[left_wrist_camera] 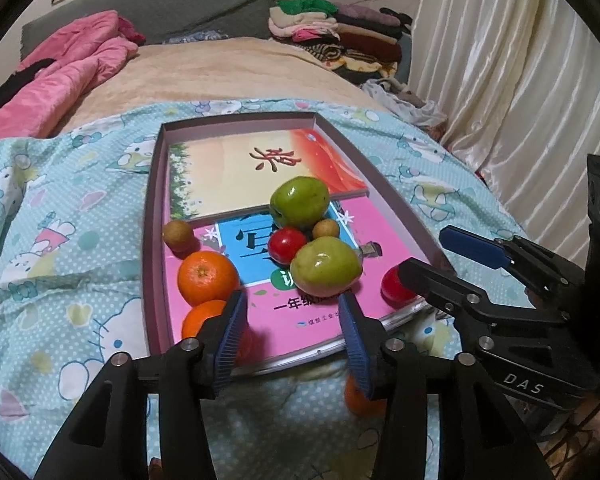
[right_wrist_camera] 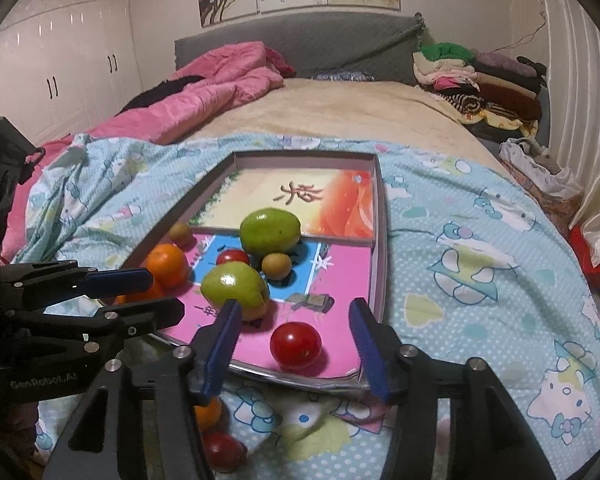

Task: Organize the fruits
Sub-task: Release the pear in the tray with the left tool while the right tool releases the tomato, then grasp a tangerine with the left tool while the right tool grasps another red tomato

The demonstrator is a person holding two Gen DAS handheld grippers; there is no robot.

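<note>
Fruits crowd our box; both claws, left claw and right claw, gape empty, and nudging could roll the tomato off.

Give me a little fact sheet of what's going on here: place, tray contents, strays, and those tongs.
place: a bed with a cartoon quilt
tray: shallow box lined with books
fruit in tray: two green fruits, two oranges, two red tomatoes, two small brown fruits
strays on quilt: one orange, one red tomato
left tongs: open, empty
right tongs: open, around the near tomato, not gripping
</note>
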